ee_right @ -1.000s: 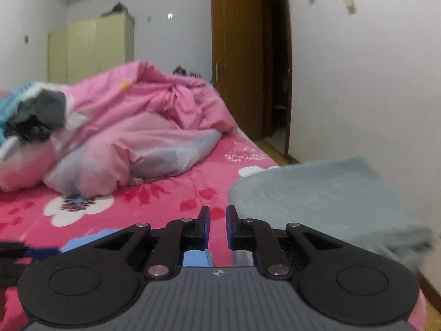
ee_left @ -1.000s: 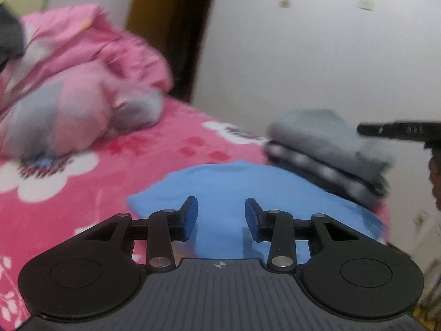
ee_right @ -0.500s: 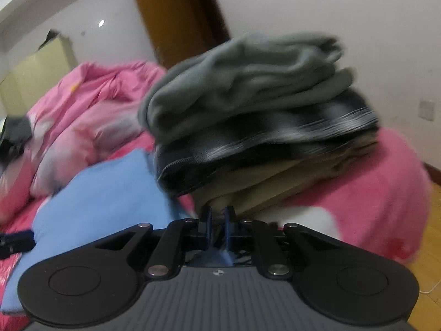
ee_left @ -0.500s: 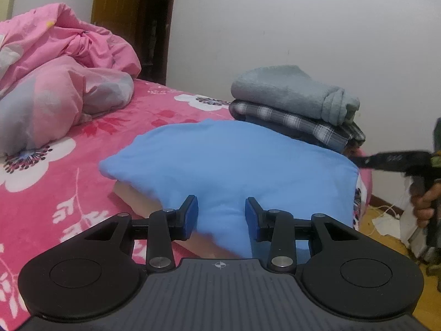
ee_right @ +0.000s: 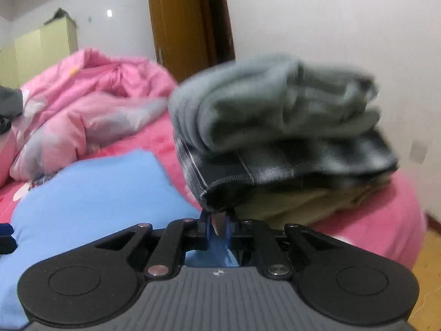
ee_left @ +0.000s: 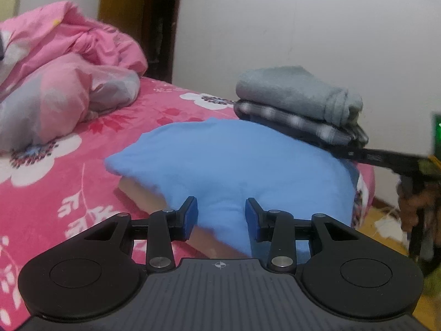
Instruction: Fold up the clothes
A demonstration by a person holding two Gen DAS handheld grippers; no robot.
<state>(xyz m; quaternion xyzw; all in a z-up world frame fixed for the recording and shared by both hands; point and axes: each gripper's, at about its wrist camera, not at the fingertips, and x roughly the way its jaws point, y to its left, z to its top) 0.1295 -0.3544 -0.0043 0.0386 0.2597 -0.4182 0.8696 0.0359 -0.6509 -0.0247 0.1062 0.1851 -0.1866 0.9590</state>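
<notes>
While I held the blue garment (ee_left: 234, 162) up off the bed (ee_left: 55, 193), it hung between my two hands as a puffed sheet, a fold of it bunched between my left fingers (ee_left: 221, 215). Those fingers stood partly apart, and the cloth filled the gap, though I could not tell from the left view whether the pads truly pressed on it. My right fingers (ee_right: 217, 227) were nearly closed, with only a slim gap between the blue pads, and an edge of the blue garment lay pinched there, a strip of it showing just below them. A pale underside of the garment showed beneath its lifted edge. Just beyond my right fingers, at the bed's corner, sat the stack of folded clothes (ee_right: 275, 143): a grey piece on top, a dark checked one under it, and a beige one at the bottom. The blue garment reached right up against that stack. Farther back on the flowered bed lay the crumpled pink quilt (ee_left: 63, 82), well apart from the garment.
</notes>
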